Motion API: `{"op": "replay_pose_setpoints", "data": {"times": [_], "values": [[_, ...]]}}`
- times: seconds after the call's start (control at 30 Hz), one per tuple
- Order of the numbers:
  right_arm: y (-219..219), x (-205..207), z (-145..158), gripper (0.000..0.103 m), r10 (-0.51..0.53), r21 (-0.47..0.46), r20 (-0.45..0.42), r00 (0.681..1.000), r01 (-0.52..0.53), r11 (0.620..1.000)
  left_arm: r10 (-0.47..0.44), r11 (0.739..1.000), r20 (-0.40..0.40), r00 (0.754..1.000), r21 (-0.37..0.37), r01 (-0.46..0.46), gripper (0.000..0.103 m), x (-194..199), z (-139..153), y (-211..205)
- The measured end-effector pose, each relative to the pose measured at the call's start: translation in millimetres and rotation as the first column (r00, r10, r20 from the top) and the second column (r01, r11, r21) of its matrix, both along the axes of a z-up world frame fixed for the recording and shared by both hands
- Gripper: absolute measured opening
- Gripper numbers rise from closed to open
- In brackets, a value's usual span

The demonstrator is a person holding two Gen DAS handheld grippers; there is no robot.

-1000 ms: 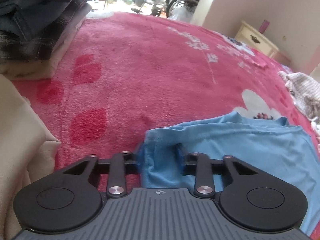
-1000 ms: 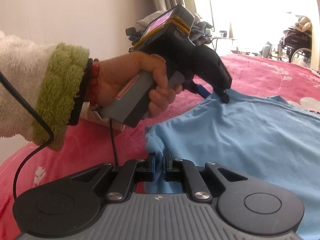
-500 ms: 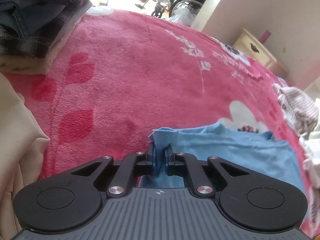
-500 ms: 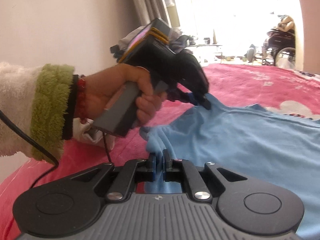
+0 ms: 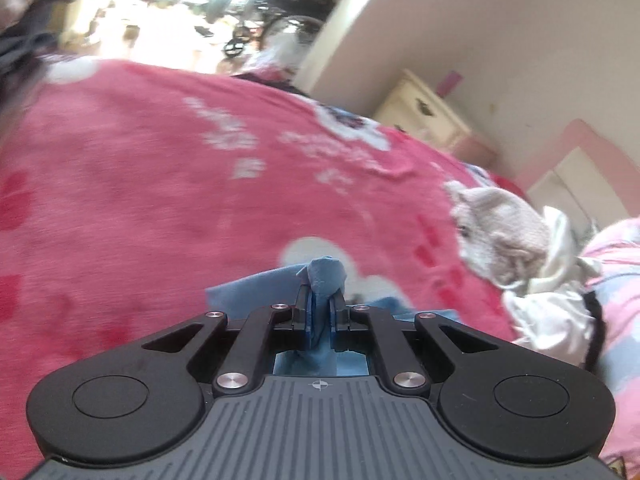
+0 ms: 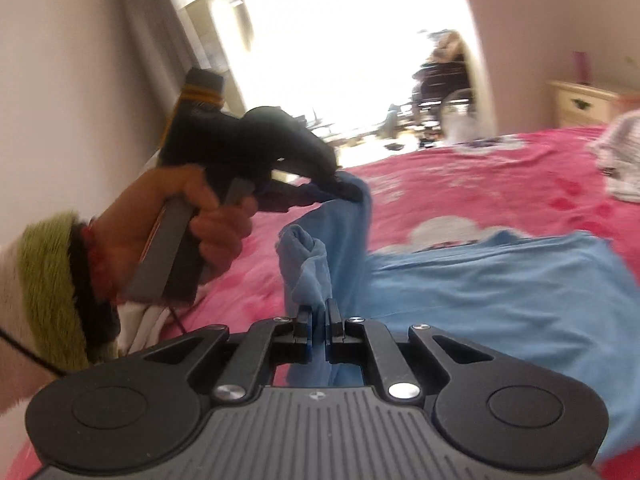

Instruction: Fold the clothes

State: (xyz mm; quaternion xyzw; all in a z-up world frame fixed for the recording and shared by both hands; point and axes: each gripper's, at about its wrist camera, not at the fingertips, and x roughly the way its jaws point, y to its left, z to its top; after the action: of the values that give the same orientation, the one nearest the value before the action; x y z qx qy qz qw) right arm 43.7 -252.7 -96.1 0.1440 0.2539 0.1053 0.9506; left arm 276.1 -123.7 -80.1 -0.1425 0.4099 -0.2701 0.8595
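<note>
A light blue shirt lies partly spread on the pink flowered blanket. Its near edge is lifted off the bed at two points. My right gripper is shut on a bunched fold of the blue shirt. My left gripper is shut on another bunch of the blue shirt, which sticks up between its pads. In the right wrist view the left gripper, held by a hand with a green cuff, pinches the shirt's raised edge above the blanket. Most of the shirt is hidden below the left gripper's body.
A heap of grey and white clothes lies at the bed's right side. A cream nightstand stands by the wall beyond it. A bright doorway with a wheelchair is past the bed's far edge. A dark cable hangs from the sleeve.
The left gripper closed on the shirt's edge. Both grippers then rose and moved across the bed, lifting that edge off the blanket. The stacked clothes at the left have left the left wrist view.
</note>
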Motion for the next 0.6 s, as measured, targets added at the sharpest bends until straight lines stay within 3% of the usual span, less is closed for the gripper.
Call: {"op": "replay_pose_setpoints", "data": {"times": [0.17,0.4,0.6], "values": [[-44,-17,8,0.006,-0.138,0.022,-0.003,0.990,0.138,0.990,-0.090,0.996,0.022,0.996,-0.008,0.090,0.006,-5,3,-60],[-105,-38,1,0.006,-0.319,0.047,-0.056,0.946,0.322,0.946,-0.234,0.972,0.013,0.972,0.016,0.234,0.006,-15,-6,-148],[-150,-46,-15,0.006,-0.430,0.073,-0.118,0.895,0.440,0.895,-0.326,0.940,-0.012,0.945,0.100,0.325,0.006,-21,-35,-213]]}}
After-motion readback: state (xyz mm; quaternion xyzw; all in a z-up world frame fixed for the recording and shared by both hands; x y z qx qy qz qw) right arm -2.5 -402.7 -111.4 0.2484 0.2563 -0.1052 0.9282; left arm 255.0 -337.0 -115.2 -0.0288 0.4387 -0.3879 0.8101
